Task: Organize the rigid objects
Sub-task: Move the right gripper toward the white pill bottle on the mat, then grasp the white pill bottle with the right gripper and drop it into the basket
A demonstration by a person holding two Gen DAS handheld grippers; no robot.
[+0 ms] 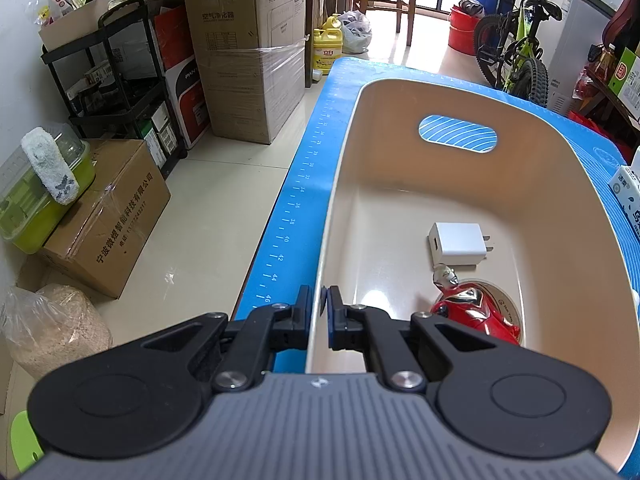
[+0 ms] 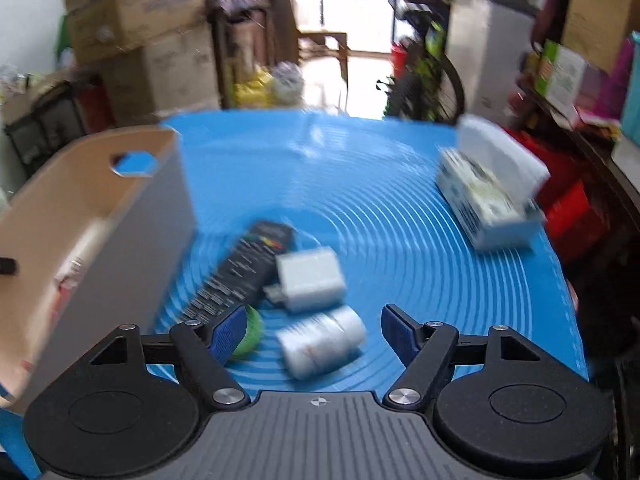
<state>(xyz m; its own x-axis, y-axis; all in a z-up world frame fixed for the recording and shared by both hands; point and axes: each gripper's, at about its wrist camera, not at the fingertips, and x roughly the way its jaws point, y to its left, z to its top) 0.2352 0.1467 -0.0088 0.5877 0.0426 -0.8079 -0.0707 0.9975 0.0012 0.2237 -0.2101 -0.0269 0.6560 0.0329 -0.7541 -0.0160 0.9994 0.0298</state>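
Left jaws clamp the bin (image 1: 340,184) wall; right jaws apart over blurred bottle (image 2: 322,340).

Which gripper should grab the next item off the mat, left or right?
Right. The right gripper is open, just above the white bottle, charger and remote on the blue mat. The left gripper is busy, its jaws shut on the bin rim.
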